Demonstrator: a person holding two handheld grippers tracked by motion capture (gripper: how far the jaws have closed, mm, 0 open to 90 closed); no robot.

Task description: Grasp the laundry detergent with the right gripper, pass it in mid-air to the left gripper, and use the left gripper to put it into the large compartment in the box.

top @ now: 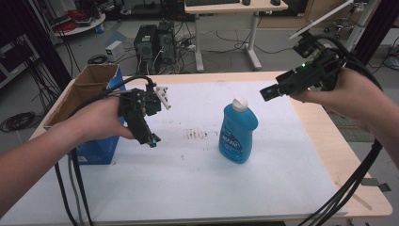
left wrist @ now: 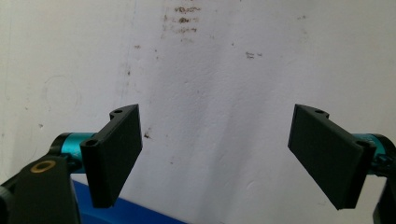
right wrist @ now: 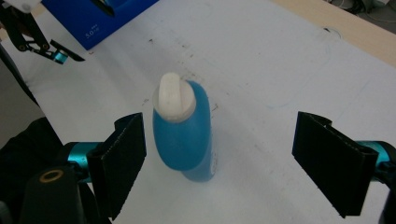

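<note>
Bottle (right wrist: 187, 135): label print unreadable in both the high view and the right gripper view; its base is foreshortened under the body between the wide-set right jaws.
Box (left wrist: 126, 212): a blue corner below the left jaws, cut by the bottom edge.
Box print beyond the right jaws too small to read.
Tabletop (left wrist: 210, 70) stains past the left jaws blurred.

I see the blue bottle (top: 238, 132) upright mid-bench (top: 197, 188), my right hand-held gripper (top: 269, 92) hovering near its white cap.
</note>
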